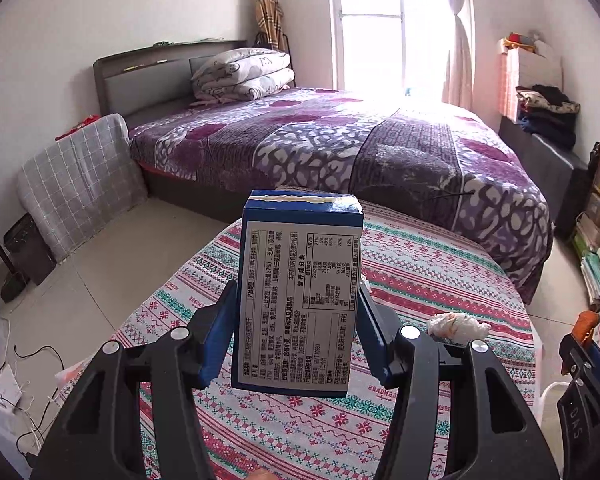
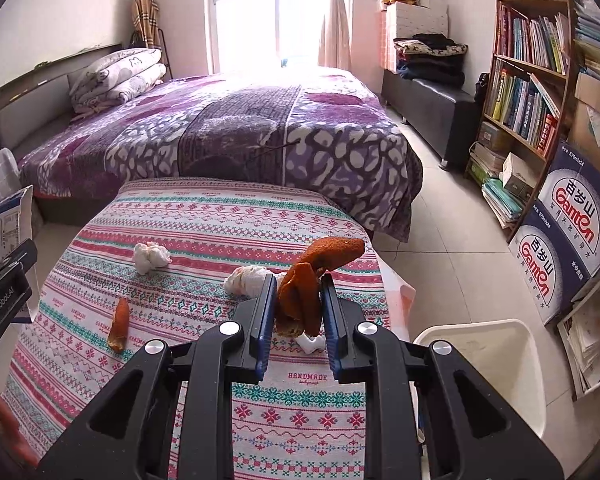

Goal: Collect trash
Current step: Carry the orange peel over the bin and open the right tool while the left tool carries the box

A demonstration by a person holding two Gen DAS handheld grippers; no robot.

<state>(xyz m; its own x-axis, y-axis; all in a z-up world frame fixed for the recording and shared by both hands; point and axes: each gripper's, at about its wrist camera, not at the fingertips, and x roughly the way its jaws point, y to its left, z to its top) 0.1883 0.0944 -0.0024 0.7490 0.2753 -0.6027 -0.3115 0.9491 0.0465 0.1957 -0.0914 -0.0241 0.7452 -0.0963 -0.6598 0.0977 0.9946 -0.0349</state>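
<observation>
My right claw [image 2: 297, 316] is clamped on a curl of orange peel [image 2: 320, 270], which stands up out of the jaws with its long end leaning away to the right, above the tabletop [image 2: 204, 224]. The white bin [image 2: 496, 344] sits low and just to the right of this claw, off the tabletop's right edge, so I judge the peel has only to swing right and down, and the right arm is clearly the nearer one to it.

My left claw [image 1: 296, 328] grips a blue snack box [image 1: 300, 292] upright, long axis vertical, printed back panel facing me. It hangs over the left part of the tabletop, so the box has the whole width to cross toward the bin.

Left lying on the cloth are a strip of peel [image 2: 120, 324] at the left with its long axis running away from me, a crumpled tissue [image 2: 151, 257] beyond it, and a second wad of tissue [image 2: 247, 280] just left of my right claw's tips.

The box panel carries Chinese ingredient text and a nutrition table with an "NRV%" column. The cloth repeats "HANDMADE". The cartons [image 2: 576, 216] by the bookshelf [image 2: 528, 60] read "Ganten" and "570ml×24". The left claw's body, seen from the right wrist, says "GenRobot.AI".
</observation>
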